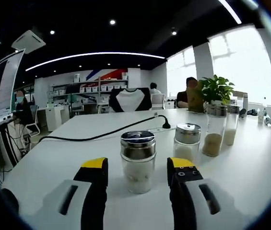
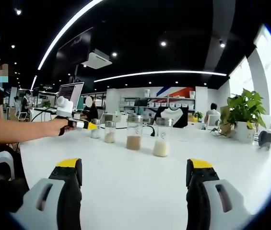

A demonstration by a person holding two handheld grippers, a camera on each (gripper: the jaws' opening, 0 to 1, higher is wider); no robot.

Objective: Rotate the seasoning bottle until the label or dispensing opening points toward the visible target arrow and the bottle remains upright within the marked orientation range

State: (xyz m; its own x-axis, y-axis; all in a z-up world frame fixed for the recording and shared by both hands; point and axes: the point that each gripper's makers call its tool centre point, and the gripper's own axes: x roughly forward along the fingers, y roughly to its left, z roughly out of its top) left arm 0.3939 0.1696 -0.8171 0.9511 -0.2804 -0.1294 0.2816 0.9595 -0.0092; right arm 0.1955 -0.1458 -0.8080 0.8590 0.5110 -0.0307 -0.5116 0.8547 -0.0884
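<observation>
**Bottle position relative to the left jaws**

Seasoning bottle [image 1: 138, 162] stands upright on the white table [image 1: 250, 172], directly ahead of my left gripper [image 1: 139, 173] and between its two yellow-tipped jaws. The jaws are spread and flank the glass on both sides; I see a gap on each side, so I judge them released, not yet gripping. The bottle's long axis is vertical, roughly parallel to the jaw tips as they rise in the left gripper view. My left gripper is clearly the nearer one; a closing motion is all the next step appears to need before any turn about that vertical axis.

Contents, left to right in the left gripper view: the seasoning bottle holds a white granular fill in its lower part, under a metal cap. A second short jar [image 1: 187, 142] just beyond it also holds white material. Two taller jars follow: one [image 1: 214, 130] with tan fill, one [image 1: 230, 125] with pale fill.

In the right gripper view, my right gripper [image 2: 133, 178] is open and holds nothing, well apart from the row of jars. I cannot make out a target arrow or a label on the bottle.
</observation>
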